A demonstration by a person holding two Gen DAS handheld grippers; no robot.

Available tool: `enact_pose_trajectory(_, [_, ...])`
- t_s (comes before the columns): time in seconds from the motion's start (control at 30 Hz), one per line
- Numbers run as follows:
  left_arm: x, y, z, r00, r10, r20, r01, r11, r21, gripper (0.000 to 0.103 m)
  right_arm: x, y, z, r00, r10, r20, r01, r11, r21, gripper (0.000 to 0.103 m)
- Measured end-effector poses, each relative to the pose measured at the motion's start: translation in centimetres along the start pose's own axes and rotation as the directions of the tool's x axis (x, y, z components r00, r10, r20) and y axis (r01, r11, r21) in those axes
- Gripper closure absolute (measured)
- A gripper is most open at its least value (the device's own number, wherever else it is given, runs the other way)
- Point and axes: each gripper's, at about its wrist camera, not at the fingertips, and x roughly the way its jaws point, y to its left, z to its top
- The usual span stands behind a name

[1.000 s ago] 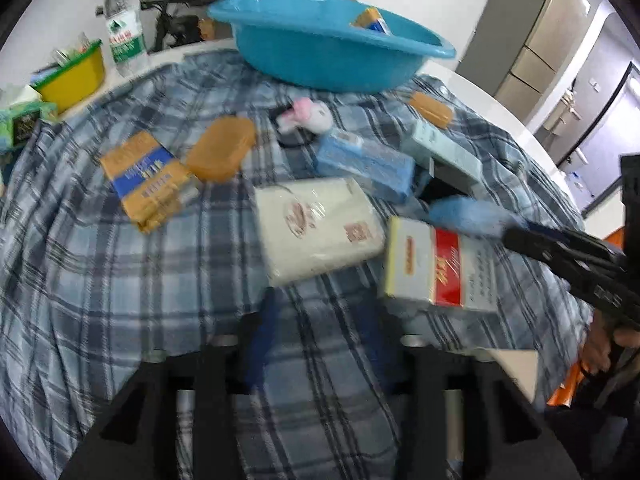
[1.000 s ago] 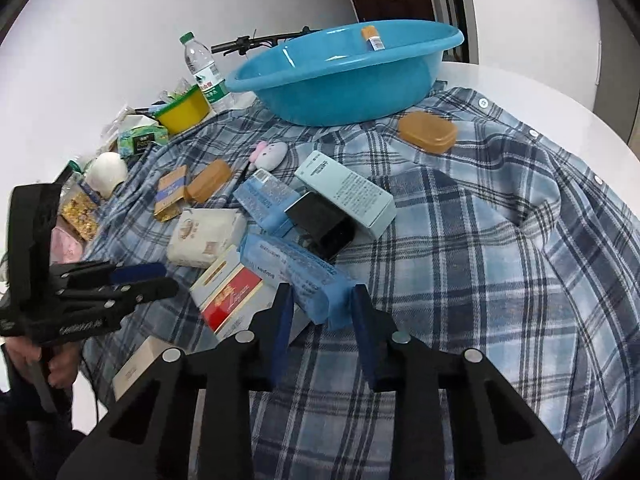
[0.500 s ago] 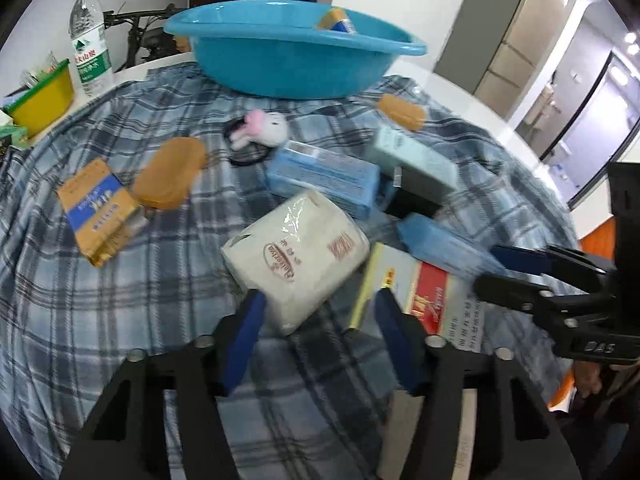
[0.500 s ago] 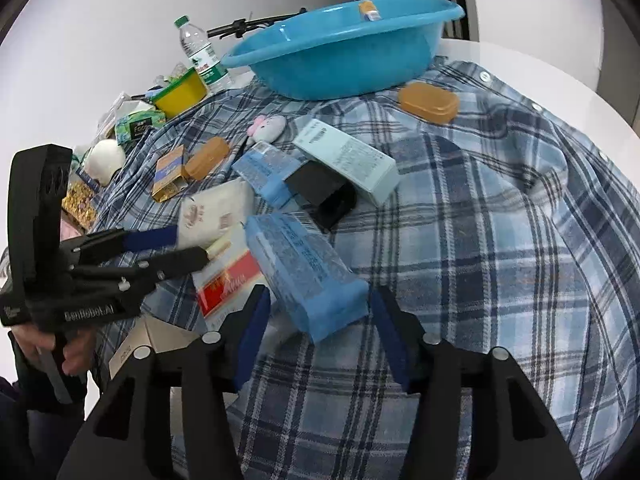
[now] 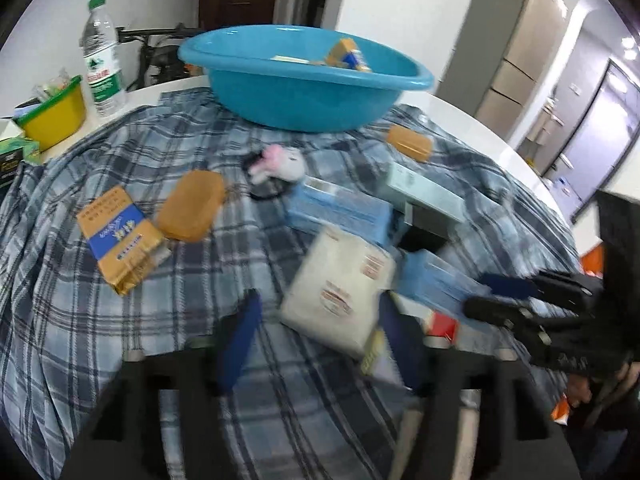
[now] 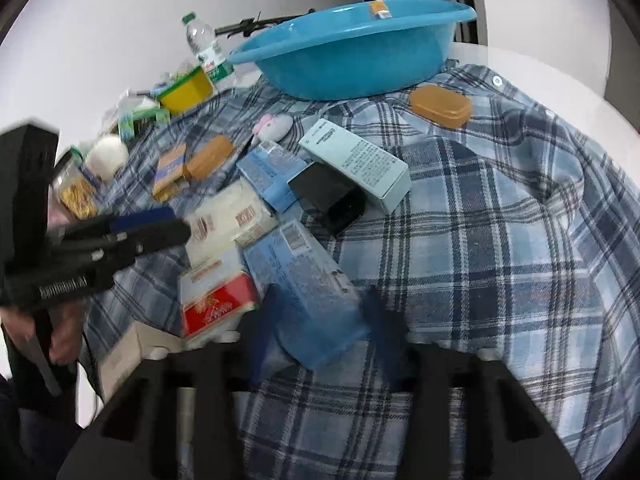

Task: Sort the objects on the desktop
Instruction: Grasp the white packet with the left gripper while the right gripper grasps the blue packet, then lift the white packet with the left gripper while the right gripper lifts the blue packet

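Both wrist views were evenly lit by soft indoor light, with a pale glare on the white wall [image 6: 120,20] and bright ceiling spots at the far right of the left view. Shadows under the blue basin [image 5: 304,80] were faint. Fisheye distortion bent the plaid cloth [image 6: 500,240] and darkened the corners. Motion blur smeared the near fingers [image 5: 240,336] and the white packet [image 5: 340,296].

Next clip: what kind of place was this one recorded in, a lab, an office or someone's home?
Most likely a home, probably a dining or living area. A round white table is covered with a plaid shirt, a tall fridge-like cabinet stands by a hallway, and a bicycle handlebar shows behind the blue basin.
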Motion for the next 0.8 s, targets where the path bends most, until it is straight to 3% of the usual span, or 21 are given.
enact_pose_trajectory(0.13, [-0.1,0.3,-0.1,1.000,0.012,0.012,-0.012,1.000,-0.004,0.036,-0.9,0.4,-0.3,0.998,-0.064,0.024,0.066,0.996,-0.063,0.071])
enact_pose_trajectory(0.2, [-0.3,0.1,-0.5,1.000,0.025,0.012,-0.025,1.000,0.016,0.036,-0.9,0.2,-0.4,0.999,-0.044,0.018,0.045,0.996,-0.079,0.071])
enact_pose_trajectory(0.3, [-0.4,-0.1,-1.0,1.000,0.008,-0.022,-0.007,0.999,0.041,0.036,-0.6,0.5,-0.6,0.999,-0.038,0.006,0.039,0.992,-0.120,0.061])
enact_pose_trajectory(0.57, [-0.9,0.1,-1.8,0.999,0.023,-0.038,-0.023,1.000,0.021,0.036,-0.9,2.5,-0.8,0.998,-0.057,0.002,0.056,0.973,-0.224,0.060])
enact_pose_trajectory(0.7, [-1.0,0.6,-2.3,0.998,0.040,-0.055,-0.039,0.999,0.012,0.036,-1.4,2.5,-1.0,0.999,-0.044,0.017,0.046,0.972,-0.229,0.045])
enact_pose_trajectory(0.8, [-0.7,0.2,-2.7,0.995,0.053,-0.080,-0.049,0.998,0.048,0.036,-0.9,2.0,-0.7,0.997,-0.080,0.011,0.081,0.977,-0.198,0.045])
